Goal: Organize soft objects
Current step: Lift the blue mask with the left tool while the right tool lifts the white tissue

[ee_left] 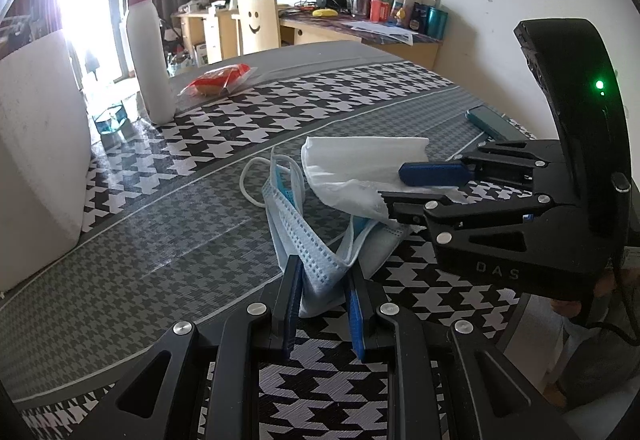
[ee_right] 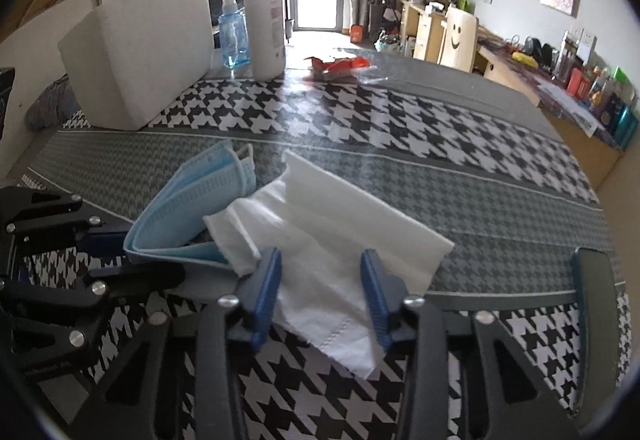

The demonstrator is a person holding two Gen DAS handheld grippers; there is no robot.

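Thin white tissue (ee_right: 320,232), crumpled and partly folded, lies near the middle of the houndstooth-clothed desk (ee_right: 440,128), its left edge lapping a pleated blue face mask (ee_left: 304,240). The left hand-held gripper (ee_left: 324,304) is clenched on the mask's near fold. The right hand-held gripper (ee_right: 320,292) straddles the tissue, pads not yet pressing it. Risks, as I judge them: the flimsy tissue could tear or bunch under the pads, or drag the overlapping mask and its elastic loop (ee_left: 250,180) along with it.
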